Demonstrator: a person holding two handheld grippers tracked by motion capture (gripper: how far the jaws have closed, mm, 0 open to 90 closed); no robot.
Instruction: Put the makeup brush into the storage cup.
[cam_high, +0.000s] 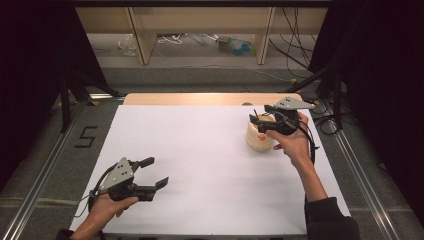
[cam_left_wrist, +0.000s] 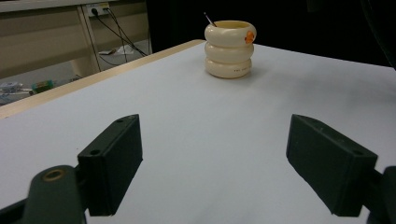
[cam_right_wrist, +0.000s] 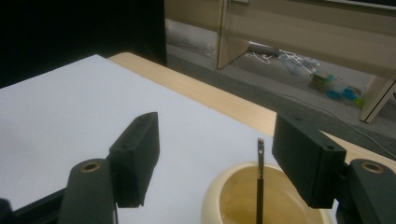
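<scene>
On the white table (cam_high: 210, 165), both tools, left (cam_high: 157, 172) and right (cam_high: 256, 121), spread, near a cream holder (cam_high: 259, 137).

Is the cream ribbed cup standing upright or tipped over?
Upright. The cup sits flat on the table with its rim level and opening upward; a thin stick stands inside it.

Glossy cream ceramic-looking holder (cam_left_wrist: 229, 49); matt white tabletop (cam_high: 210, 165).
</scene>
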